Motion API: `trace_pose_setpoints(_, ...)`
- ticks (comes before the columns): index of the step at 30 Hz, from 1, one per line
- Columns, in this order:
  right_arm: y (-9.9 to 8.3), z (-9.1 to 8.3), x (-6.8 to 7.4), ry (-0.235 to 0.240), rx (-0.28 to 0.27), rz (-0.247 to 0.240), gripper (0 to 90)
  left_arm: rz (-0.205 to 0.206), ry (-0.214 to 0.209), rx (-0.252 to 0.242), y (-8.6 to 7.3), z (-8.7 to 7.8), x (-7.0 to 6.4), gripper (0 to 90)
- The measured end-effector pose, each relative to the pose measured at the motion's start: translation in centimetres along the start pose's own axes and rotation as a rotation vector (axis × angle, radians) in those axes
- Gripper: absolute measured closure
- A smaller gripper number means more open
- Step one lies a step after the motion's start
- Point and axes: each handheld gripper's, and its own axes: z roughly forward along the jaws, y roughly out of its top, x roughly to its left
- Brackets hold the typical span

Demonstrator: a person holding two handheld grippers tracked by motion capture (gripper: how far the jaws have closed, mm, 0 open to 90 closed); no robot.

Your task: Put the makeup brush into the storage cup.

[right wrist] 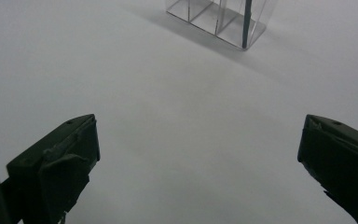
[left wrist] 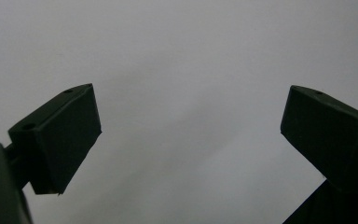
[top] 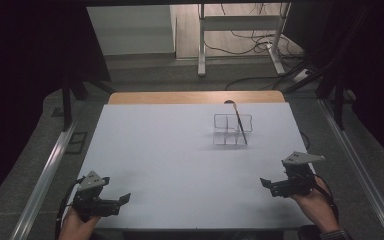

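On the white table [top: 180, 160], toward its far right, stood a clear divided organiser [top: 232, 129], with a long dark spoon [top: 239, 121] leaning upright in one of its compartments, bowl end up and clear of the rim. Its foot rested in a near cell — the right gripper view confirmed the handle [right wrist: 247, 21] inside a front compartment, though which cell exactly could not be told.

Both tools were at the near edge, well apart from the organiser. At the near left corner, the left gripper [top: 122, 201] was held low over bare table; its own view showed both jaws spread wide with nothing between them [left wrist: 191, 140]. At the near right, the right gripper [top: 265, 184] was likewise wide open and empty [right wrist: 198, 154], and pointed roughly toward the organiser.

Judgement: the work appeared either not yet begun or just finished — neither tool was engaged. If the spoon was to be drawn, the right gripper was the nearer; the next move would call for a forward reach, jaws aligned across the thin handle above the rim, and a straight upward lift so the light organiser did not tip.
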Motion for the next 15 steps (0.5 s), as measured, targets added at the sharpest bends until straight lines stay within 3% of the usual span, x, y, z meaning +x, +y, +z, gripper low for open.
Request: trace_pose_setpoints(15,-1.05,-1.0,-0.25,-0.026,0.01,0.012,0.0,-0.003,0.001,-0.002,-0.01,-0.02,0.03,5.1)
